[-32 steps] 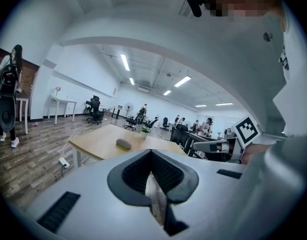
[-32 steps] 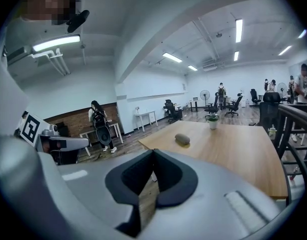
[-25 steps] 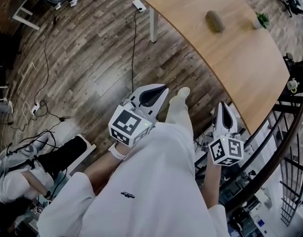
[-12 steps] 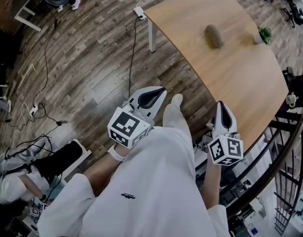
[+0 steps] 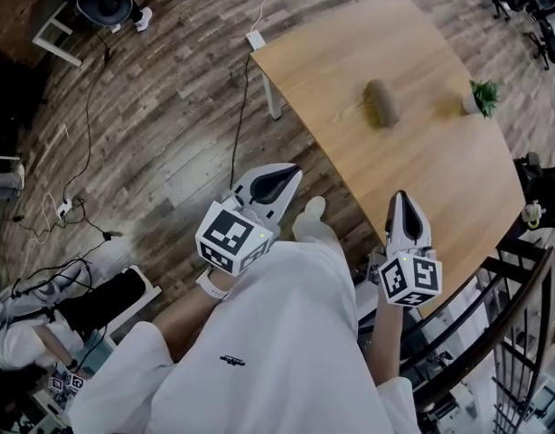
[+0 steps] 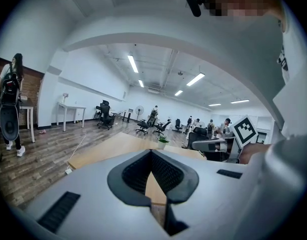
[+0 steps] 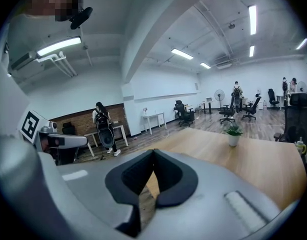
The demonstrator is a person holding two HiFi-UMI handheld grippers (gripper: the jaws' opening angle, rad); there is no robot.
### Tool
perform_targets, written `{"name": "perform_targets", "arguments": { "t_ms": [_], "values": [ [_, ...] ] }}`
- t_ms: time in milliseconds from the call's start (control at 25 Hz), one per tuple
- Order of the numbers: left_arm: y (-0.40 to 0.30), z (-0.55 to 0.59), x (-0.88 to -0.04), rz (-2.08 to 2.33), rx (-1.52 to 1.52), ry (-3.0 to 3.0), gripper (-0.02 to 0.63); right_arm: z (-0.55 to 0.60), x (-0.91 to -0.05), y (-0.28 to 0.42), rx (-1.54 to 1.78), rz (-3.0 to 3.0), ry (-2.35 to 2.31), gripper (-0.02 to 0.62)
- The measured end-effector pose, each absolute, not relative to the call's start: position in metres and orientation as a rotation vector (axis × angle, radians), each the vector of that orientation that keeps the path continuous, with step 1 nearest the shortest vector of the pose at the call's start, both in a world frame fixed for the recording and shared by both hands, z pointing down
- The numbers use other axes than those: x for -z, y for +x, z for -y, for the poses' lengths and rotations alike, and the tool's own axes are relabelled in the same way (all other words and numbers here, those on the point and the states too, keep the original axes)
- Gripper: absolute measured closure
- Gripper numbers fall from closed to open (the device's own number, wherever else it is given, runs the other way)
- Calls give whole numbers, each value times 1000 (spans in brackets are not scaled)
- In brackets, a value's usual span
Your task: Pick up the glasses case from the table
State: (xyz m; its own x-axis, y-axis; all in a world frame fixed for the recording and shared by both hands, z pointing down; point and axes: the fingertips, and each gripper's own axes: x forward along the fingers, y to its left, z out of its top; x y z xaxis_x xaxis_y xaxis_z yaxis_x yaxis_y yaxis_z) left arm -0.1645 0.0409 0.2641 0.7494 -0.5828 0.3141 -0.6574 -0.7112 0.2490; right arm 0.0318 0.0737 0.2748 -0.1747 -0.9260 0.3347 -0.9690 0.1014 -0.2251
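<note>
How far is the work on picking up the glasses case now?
Done: nothing yet; the glasses case lies untouched on the table. In hand: the left gripper and right gripper point toward the table, jaws together and empty, both short of the case. To do: reach the case, open the jaws, close on it, lift.

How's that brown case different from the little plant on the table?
The glasses case is a dull brown oblong; the potted plant is green leaves in a pale pot. The glasses case lies flat; the potted plant stands upright. The glasses case sits mid-table; the potted plant is near the edge. Both rest on the same wooden top.
</note>
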Motion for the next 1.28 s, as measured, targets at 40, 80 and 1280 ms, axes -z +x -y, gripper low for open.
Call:
{"name": "perform_targets", "arguments": {
  "t_ms": [40,80,1280],
  "values": [
    [-159,-32,-262,969,-300,2601,603,-63,-273,38,-603,2259,1935,584],
    [-153,-23,-260,981,-299,2599,603,-52,-272,44,-599,2272,1925,584],
    [-25,52,-278,1023,-431,2588,603,29,-332,150,-705,2337,1849,584]
  ]
}}
